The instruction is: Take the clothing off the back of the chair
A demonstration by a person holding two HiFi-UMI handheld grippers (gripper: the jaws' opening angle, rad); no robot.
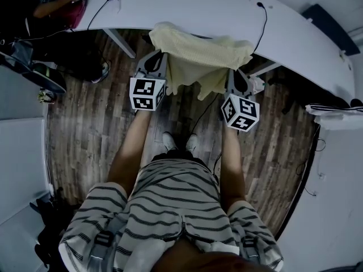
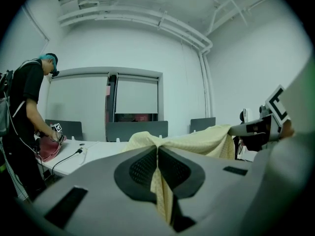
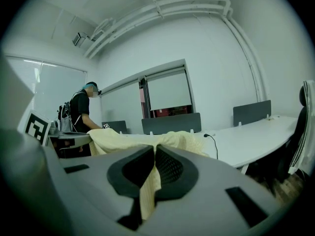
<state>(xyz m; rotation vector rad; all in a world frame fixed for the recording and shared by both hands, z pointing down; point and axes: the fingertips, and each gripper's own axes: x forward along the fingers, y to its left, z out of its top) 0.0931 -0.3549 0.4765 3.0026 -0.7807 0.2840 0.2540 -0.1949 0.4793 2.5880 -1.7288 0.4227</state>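
Note:
A pale yellow garment (image 1: 198,55) hangs spread between my two grippers in front of the white desk; what it rests on beneath is hidden by the cloth. My left gripper (image 1: 160,61) is shut on the garment's left part, with a fold of yellow cloth (image 2: 160,191) pinched between its dark pads (image 2: 142,168). My right gripper (image 1: 234,77) is shut on the right part, and yellow cloth (image 3: 147,186) hangs down from between its pads (image 3: 172,166). Beyond each pair of jaws the garment (image 2: 197,141) (image 3: 128,139) stretches across at about desk height.
A long curved white desk (image 1: 187,4) with cables (image 1: 262,21) runs across the back. A person (image 2: 29,112) stands at its far left end by a red bag (image 1: 76,7). A dark chair (image 3: 305,127) stands at the right. The floor is wood planks (image 1: 96,129).

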